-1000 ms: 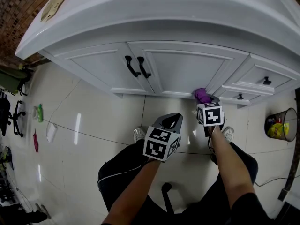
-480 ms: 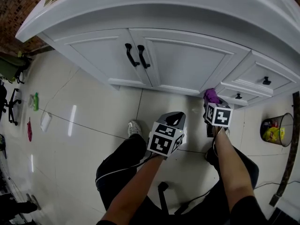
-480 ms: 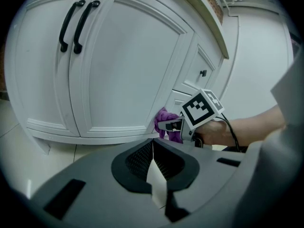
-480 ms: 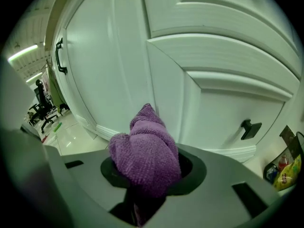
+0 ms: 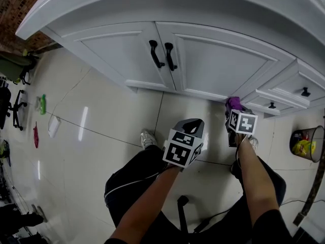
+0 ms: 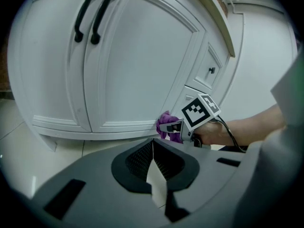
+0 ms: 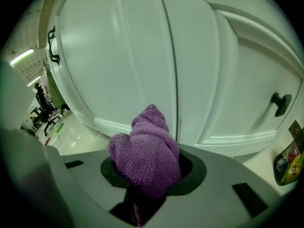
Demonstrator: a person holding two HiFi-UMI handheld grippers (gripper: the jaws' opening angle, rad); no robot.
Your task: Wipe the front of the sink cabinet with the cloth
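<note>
Overhead first: looked steeply down on the white sink cabinet [image 5: 218,67], its two black door handles [image 5: 161,55] side by side at the middle seam. Found the right gripper [image 5: 234,109] low at the cabinet's foot, at the junction of the right door and the drawer stack, clamped on a purple cloth [image 5: 233,102], with the cloth up against the bottom rail. Found the left gripper [image 5: 190,122] nearer the body, above the tiled floor [image 5: 101,116], near the right one and clear of the cabinet. Noted a waste bin [image 5: 304,142] at the far right edge.

Next, along the left gripper [image 6: 153,148]: showed both jaws pressed together, with nothing between. Beyond them, picked out the right gripper [image 6: 172,126] and the purple cloth [image 6: 165,123] at its tip, touching the lower rail of the sink cabinet [image 6: 137,65], below and to the right of the door handles [image 6: 92,15]. Also caught a small black drawer knob [image 6: 211,70] higher up on the right.

Lastly, along the right gripper [image 7: 152,170]: showed the jaws closed on the purple cloth [image 7: 147,151], bunched into a lump and standing up out of them toward the white cabinet front [image 7: 190,65], just before the vertical seam between door and drawers. Could not confirm contact of fabric with paint from this angle. Made out a drawer knob [image 7: 280,102] at right, one door handle [image 7: 53,46] far off at upper left, the waste bin [image 7: 290,163] at the lower right corner.
</note>
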